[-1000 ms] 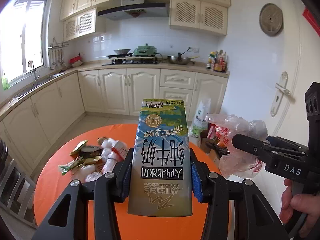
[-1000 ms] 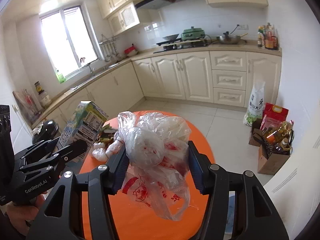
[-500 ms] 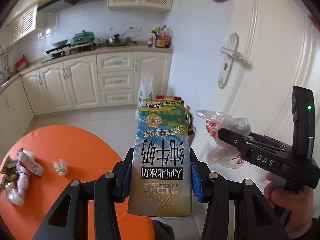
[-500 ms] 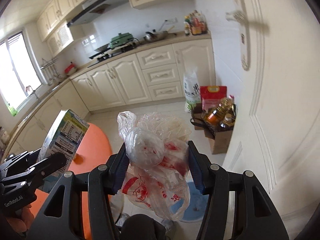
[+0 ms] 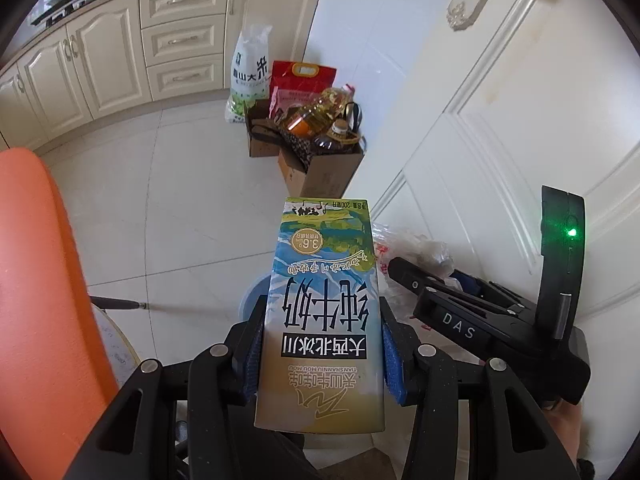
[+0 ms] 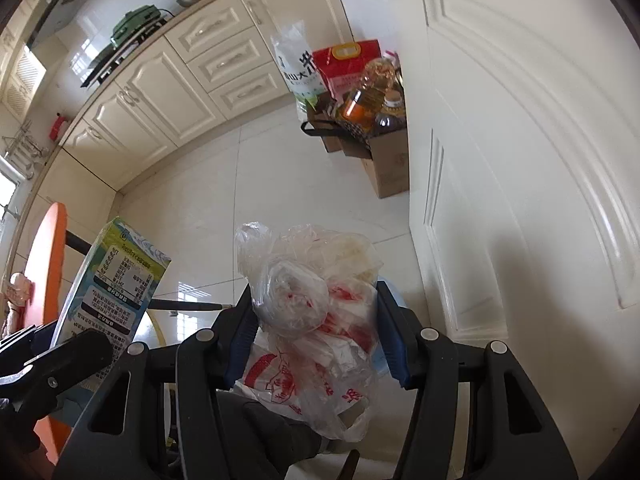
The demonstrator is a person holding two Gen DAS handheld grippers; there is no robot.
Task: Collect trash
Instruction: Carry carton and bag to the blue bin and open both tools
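Note:
My left gripper (image 5: 322,344) is shut on a tall milk carton (image 5: 324,300) with blue and green print, upright between the blue pads. My right gripper (image 6: 316,332) is shut on a crumpled clear plastic bag (image 6: 316,312) with red print that bulges above and hangs below the jaws. In the left wrist view the right gripper (image 5: 404,268) shows at the right with the bag (image 5: 412,244) ahead of it. The carton (image 6: 116,280) shows at the left of the right wrist view. Both grippers point steeply down at the white tiled floor. A pale blue rim (image 5: 250,292) peeks out behind the carton.
The orange round table (image 5: 44,280) lies at the left edge, with wrappers (image 6: 16,292) still on it. A cardboard box (image 5: 320,168) of oil bottles and rice bags stands by the white door (image 5: 500,120). Cream cabinets (image 5: 112,52) line the far wall. A thin dark rod (image 5: 116,303) crosses the floor.
Both grippers swung right, away from the table, and tipped downward, with carton and bag still held. The view went from the kitchen wall to the floor beside the door.

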